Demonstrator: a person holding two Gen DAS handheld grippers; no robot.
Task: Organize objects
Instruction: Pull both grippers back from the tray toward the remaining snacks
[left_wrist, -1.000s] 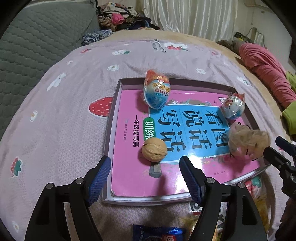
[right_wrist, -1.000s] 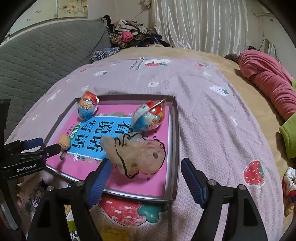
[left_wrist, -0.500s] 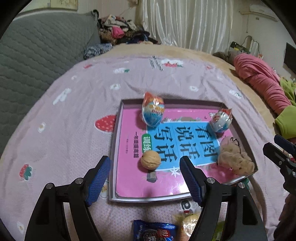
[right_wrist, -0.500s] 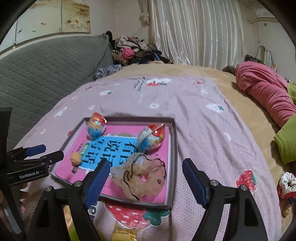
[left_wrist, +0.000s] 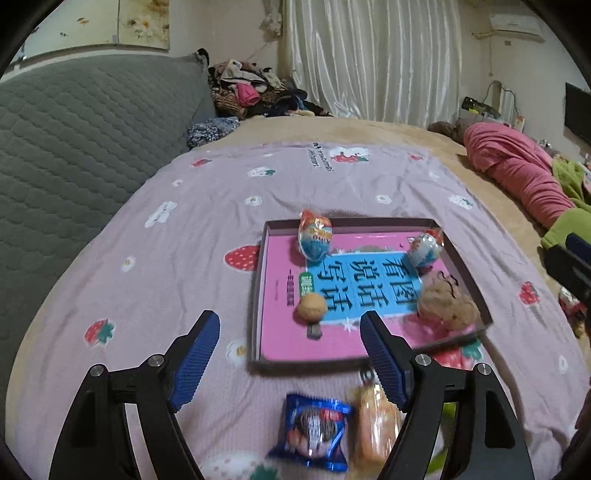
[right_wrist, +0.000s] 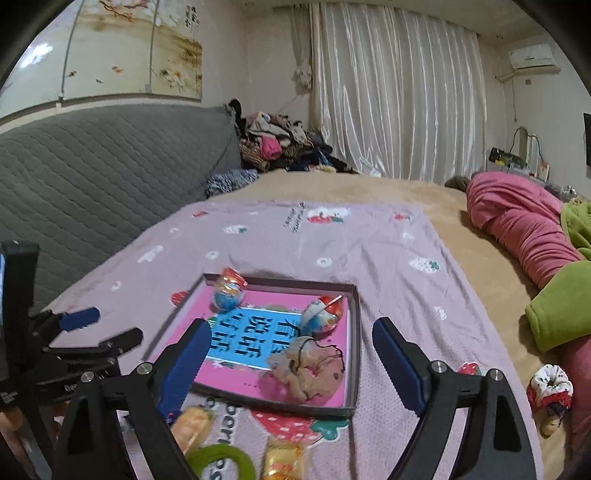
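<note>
Snacks (left_wrist: 314, 430), blurred, perhaps wrapped biscuits, lie before tray (left_wrist: 258, 288) on bedspread (left_wrist: 166, 258).

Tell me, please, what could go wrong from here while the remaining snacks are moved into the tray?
1. The walnut lies loose on the slick book cover and could roll if the tray is nudged.
2. The blue snack packet and orange packet lie side by side, so the open left gripper might catch both.

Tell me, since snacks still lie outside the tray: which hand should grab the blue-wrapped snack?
Left, probably. The blue-wrapped snack lies on the bedspread between the left gripper's empty, opening fingers. The right gripper, also empty and opening, sits nearer the scrunchie side of the tray.
</note>
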